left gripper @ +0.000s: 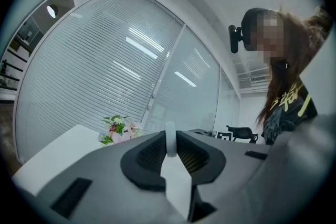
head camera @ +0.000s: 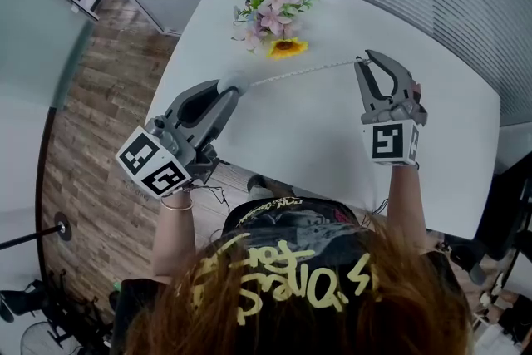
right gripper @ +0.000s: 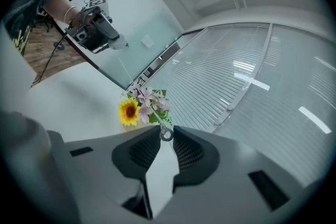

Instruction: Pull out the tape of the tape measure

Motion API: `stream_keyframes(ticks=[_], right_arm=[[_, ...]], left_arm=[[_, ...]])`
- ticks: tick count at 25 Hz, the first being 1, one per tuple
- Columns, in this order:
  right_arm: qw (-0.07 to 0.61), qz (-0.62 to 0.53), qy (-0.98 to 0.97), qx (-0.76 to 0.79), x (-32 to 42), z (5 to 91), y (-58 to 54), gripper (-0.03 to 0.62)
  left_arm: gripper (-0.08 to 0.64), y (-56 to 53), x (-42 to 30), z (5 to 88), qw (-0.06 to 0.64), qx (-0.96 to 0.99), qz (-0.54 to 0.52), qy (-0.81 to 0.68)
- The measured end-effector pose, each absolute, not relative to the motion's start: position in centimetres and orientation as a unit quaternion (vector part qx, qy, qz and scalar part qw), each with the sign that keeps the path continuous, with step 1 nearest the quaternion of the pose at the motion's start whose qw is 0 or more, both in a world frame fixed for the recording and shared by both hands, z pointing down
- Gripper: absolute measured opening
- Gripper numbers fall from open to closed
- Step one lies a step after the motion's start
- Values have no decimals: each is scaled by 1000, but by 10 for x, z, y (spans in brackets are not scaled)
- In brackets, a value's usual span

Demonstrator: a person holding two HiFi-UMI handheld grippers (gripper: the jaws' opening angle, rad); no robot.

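Note:
The tape measure's round white case (head camera: 232, 81) is clamped in my left gripper (head camera: 226, 87), held above the white table (head camera: 316, 137). In the left gripper view the case (left gripper: 170, 140) stands edge-on between the dark pads. A thin pale tape (head camera: 303, 72) runs taut from the case to my right gripper (head camera: 366, 59). That gripper is shut on the small ring (right gripper: 166, 135) at the tape's end. In the right gripper view the tape (right gripper: 132, 77) stretches away to the left gripper (right gripper: 98, 34) and the case (right gripper: 118, 44).
A bunch of artificial flowers (head camera: 274, 6) with a yellow sunflower (head camera: 286, 47) lies at the table's far side, just behind the tape. Window blinds (right gripper: 247, 86) line the wall beyond. A wooden floor (head camera: 91, 137) lies left of the table.

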State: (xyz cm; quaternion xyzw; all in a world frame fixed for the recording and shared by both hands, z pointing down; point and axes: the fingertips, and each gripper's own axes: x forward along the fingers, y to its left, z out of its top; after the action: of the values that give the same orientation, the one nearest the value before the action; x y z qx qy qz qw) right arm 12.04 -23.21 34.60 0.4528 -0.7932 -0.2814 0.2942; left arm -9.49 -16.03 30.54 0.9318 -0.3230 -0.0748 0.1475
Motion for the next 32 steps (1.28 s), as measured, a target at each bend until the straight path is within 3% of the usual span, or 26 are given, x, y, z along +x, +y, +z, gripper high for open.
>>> stream_keyframes(ticks=[32], right_arm=[[268, -278, -811, 441, 105, 342, -231, 78]], left_arm=[[58, -163, -91, 304, 159, 929, -86, -322]])
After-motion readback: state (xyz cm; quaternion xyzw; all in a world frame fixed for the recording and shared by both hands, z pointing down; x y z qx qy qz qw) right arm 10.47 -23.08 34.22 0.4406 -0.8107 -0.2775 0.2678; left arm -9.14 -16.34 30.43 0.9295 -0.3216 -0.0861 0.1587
